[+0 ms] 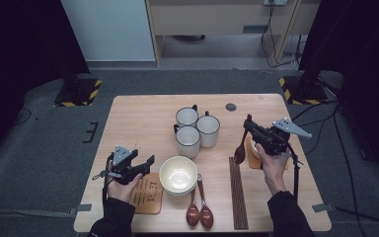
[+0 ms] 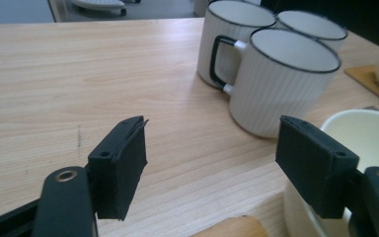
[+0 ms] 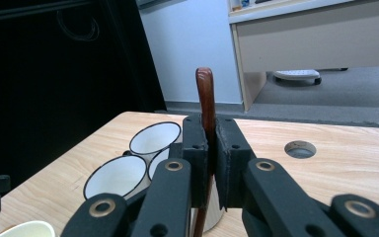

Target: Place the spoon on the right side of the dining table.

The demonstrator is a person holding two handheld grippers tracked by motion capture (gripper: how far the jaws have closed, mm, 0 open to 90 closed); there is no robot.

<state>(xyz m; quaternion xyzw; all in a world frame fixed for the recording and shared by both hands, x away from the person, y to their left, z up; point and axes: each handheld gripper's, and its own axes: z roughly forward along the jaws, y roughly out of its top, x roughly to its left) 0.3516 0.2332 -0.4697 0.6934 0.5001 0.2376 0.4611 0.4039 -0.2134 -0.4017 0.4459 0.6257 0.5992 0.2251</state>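
My right gripper (image 1: 249,126) hovers over the table's right side, shut on the handle of a dark wooden spoon (image 1: 240,152) whose bowl hangs down to the left. In the right gripper view the spoon handle (image 3: 206,94) sticks up between the shut jaws of that gripper (image 3: 211,148). My left gripper (image 1: 147,165) sits low at the front left, open, with nothing between its jaws. The left gripper view has this gripper (image 2: 212,153) pointing at three white mugs (image 2: 281,79) and the cream bowl (image 2: 370,143).
Three mugs (image 1: 196,129) cluster mid-table, behind the bowl (image 1: 178,174). Two more wooden spoons (image 1: 200,210) and dark chopsticks (image 1: 238,190) lie at the front. A wooden coaster (image 1: 148,193) lies by my left hand. Another coaster with a white cup (image 1: 253,154) sits under my right hand. The table has a round hole (image 1: 231,106).
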